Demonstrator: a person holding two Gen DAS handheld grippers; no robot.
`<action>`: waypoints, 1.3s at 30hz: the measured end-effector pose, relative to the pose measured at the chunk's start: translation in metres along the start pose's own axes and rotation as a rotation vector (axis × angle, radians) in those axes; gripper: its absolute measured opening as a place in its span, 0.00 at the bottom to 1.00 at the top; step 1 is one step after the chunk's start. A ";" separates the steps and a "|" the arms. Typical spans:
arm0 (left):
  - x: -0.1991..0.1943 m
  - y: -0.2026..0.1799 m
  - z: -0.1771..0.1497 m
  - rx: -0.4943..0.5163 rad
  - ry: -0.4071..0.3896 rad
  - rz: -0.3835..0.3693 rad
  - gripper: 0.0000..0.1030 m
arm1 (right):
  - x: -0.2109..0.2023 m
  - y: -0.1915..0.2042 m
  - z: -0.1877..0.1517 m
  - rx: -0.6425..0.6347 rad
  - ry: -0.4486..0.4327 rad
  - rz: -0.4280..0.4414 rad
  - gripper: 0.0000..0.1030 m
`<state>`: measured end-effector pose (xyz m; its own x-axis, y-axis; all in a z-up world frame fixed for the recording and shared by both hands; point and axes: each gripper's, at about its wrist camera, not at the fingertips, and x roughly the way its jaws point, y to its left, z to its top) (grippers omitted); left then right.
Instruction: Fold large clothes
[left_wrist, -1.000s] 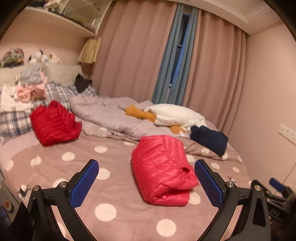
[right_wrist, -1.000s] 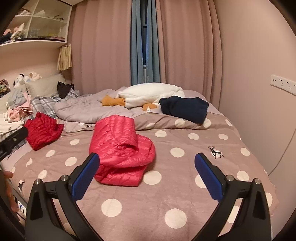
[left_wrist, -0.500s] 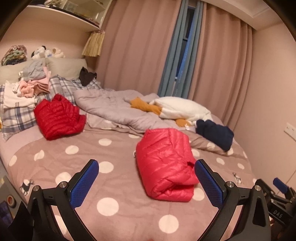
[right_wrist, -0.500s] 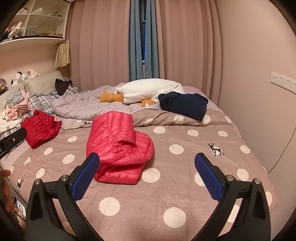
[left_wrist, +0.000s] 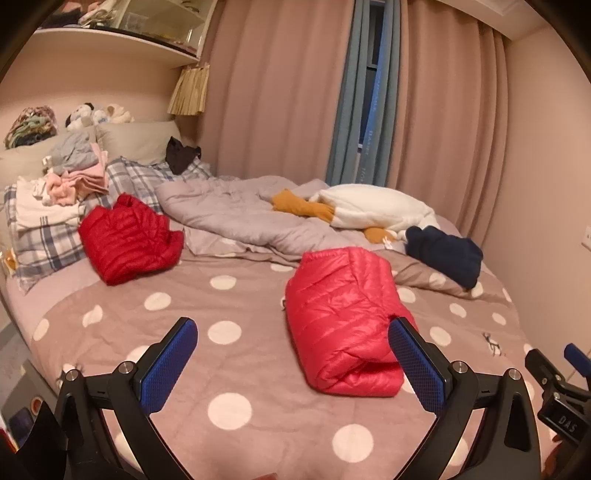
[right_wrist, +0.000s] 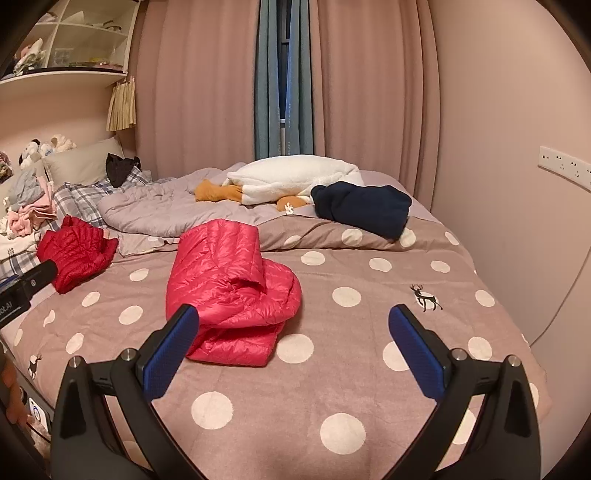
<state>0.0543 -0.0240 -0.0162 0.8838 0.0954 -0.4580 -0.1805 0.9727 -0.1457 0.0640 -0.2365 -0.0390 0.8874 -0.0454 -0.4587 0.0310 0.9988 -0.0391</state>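
A pink-red puffer jacket (left_wrist: 343, 321) lies folded into a bundle on the polka-dot bedspread (left_wrist: 229, 369); it also shows in the right wrist view (right_wrist: 229, 291). A darker red puffer jacket (left_wrist: 129, 240) lies folded near the pillows, also seen in the right wrist view (right_wrist: 75, 251). My left gripper (left_wrist: 293, 328) is open and empty, held above the bed in front of the pink-red jacket. My right gripper (right_wrist: 293, 321) is open and empty, with its left finger in front of the jacket's near edge.
A crumpled grey duvet (left_wrist: 240, 218), a white and orange plush toy (left_wrist: 369, 210) and a navy garment (left_wrist: 447, 254) lie at the back of the bed. Stacked clothes (left_wrist: 74, 177) sit on plaid pillows at left. A wall (right_wrist: 517, 221) borders the bed's right side.
Both grippers have drawn back slightly from the bed and the left view has turned a little left. The jackets have not moved. Both grippers stay open.
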 end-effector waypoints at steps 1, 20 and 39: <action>0.000 0.000 0.000 0.001 0.002 -0.002 0.99 | 0.001 0.001 0.000 -0.004 0.003 -0.005 1.00; 0.001 -0.003 -0.001 0.018 0.009 -0.009 0.99 | 0.005 0.002 0.001 -0.019 0.016 -0.009 1.00; 0.003 -0.004 -0.002 0.050 0.013 0.002 0.99 | 0.006 0.007 0.001 -0.024 0.018 -0.019 1.00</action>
<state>0.0573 -0.0282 -0.0187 0.8778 0.0948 -0.4696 -0.1602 0.9819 -0.1013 0.0700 -0.2300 -0.0411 0.8781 -0.0654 -0.4740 0.0370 0.9969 -0.0691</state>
